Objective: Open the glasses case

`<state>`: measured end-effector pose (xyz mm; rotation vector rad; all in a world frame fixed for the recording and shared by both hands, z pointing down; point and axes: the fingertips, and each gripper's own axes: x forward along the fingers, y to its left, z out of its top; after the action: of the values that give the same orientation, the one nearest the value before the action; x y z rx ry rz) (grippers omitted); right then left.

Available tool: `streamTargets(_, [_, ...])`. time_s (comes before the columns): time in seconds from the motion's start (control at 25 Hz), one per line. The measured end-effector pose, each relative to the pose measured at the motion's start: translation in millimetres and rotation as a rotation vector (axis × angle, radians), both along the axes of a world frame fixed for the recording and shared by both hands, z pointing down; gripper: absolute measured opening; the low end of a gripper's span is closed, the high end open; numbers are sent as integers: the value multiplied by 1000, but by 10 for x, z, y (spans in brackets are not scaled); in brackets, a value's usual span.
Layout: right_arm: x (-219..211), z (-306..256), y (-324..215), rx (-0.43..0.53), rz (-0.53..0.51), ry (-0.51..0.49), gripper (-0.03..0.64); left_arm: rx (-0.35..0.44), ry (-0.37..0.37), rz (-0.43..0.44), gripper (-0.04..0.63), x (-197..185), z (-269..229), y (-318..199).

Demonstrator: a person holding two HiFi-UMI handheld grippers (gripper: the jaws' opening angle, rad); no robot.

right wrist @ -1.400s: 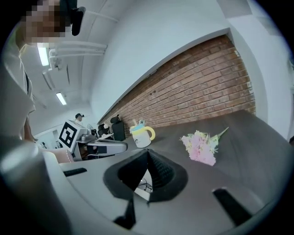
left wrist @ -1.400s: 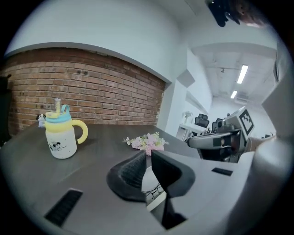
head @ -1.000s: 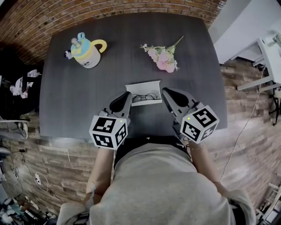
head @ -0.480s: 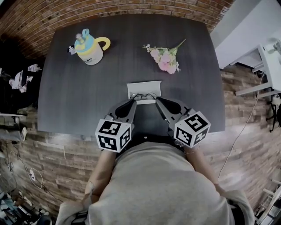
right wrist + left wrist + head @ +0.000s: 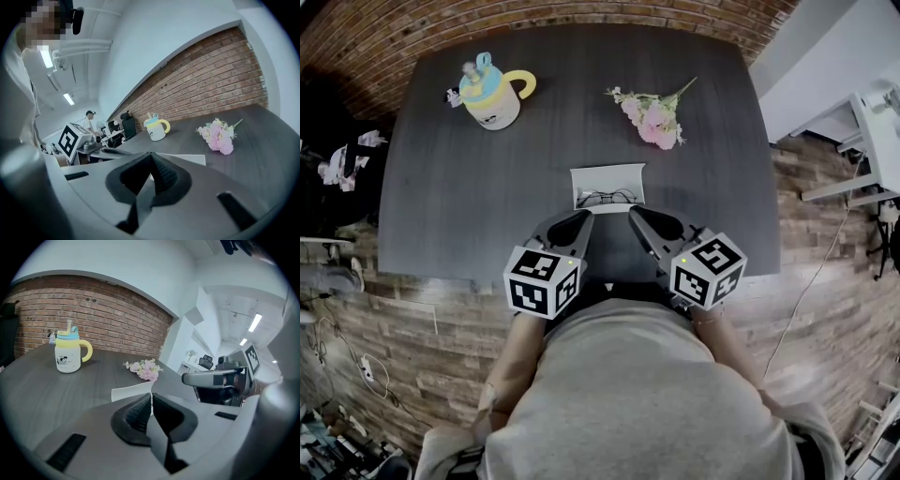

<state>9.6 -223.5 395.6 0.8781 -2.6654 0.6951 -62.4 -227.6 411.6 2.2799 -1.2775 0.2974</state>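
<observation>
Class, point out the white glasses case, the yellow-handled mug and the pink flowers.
white rectangular glasses case (image 5: 607, 175), head view, on its white lid.
pale mug with yellow handle (image 5: 494, 105), head view, on its body.
pink flower bunch (image 5: 654, 122), head view, on the blossoms.

Left gripper (image 5: 579, 218), right gripper (image 5: 639, 215): fingers (image 5: 136, 411) pressed together, empty.

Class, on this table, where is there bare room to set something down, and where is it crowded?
Bare: the table left of the case, in front of the mug; the strip between mug and flowers; the right side in front of the flowers. Crowded: front centre, where the left gripper and right gripper point at the case.
</observation>
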Motion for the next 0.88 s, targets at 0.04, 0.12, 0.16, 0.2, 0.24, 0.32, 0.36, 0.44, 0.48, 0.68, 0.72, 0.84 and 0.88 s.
streamTargets(0.04, [8,9,7,-1,1,1,6,-1,-1,2,29,0,6,3])
streamTargets(0.12, [19,23,19,-3,2,6,6,1,-6,6,29,1,14,7])
streamTargets(0.16, [21,26,23,-4,3,8,6,2,-6,6,29,-1,14,8])
streamTargets(0.2, [23,27,25,-4,4,10,6,3,-5,5,29,-4,11,10])
streamTargets(0.24, [23,27,26,-5,6,10,6,3,-4,3,29,-10,6,13])
streamTargets(0.32, [25,21,28,-7,11,8,6,5,-7,-7,29,-29,-2,19])
streamTargets(0.36, [26,19,29,-7,13,8,6,6,-10,-13,29,-38,-6,19])
streamTargets(0.44, [27,21,33,-8,14,11,6,8,-11,-19,29,-45,-9,19])
streamTargets(0.48, [26,26,35,-9,14,12,6,9,-10,-21,29,-46,-10,18])
streamTargets(0.68, [0,43,35,-16,13,10,6,12,-3,-24,29,-53,-28,13])
streamTargets(0.72, [-1,44,37,-17,12,9,6,12,-3,-23,29,-46,-28,16])
streamTargets(0.84, [-2,41,36,-18,11,3,6,11,-5,-18,29,-24,-22,17])
streamTargets(0.88, [-3,42,35,-18,11,4,6,11,-7,-16,29,-19,-20,14])
